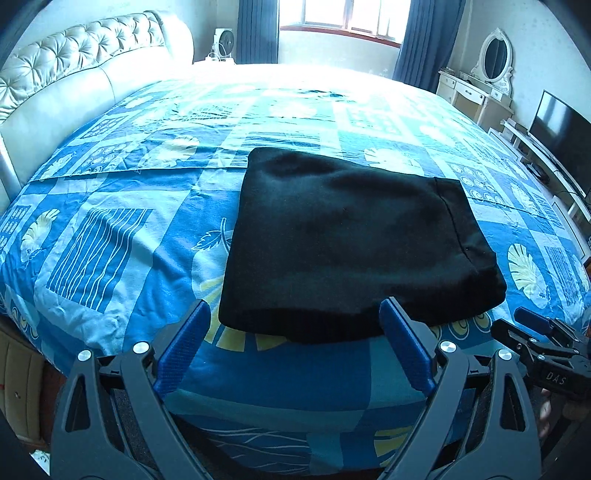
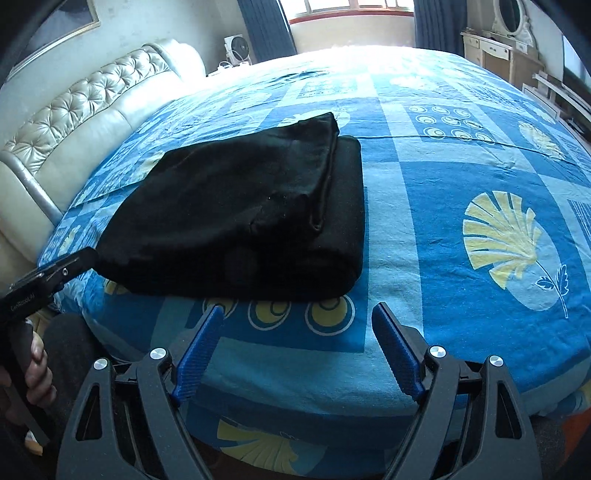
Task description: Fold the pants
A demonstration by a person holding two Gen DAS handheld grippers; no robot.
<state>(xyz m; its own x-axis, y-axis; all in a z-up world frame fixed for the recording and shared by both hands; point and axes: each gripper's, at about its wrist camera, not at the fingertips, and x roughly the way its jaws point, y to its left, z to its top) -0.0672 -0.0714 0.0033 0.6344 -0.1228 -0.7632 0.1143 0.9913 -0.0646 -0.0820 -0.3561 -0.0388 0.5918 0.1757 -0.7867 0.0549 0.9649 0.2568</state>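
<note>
The black pants lie folded into a thick rectangle on the blue patterned bed, also in the right wrist view, with the hemmed top layer edge on the right. My left gripper is open and empty, its blue fingers at the near edge of the bundle. My right gripper is open and empty, just in front of the bundle's near right corner. It also shows in the left wrist view at the right, and the left gripper shows at the left in the right wrist view.
The bed has a tufted cream headboard on the left. A white dresser with oval mirror and a TV stand at the right. A window with blue curtains is at the back.
</note>
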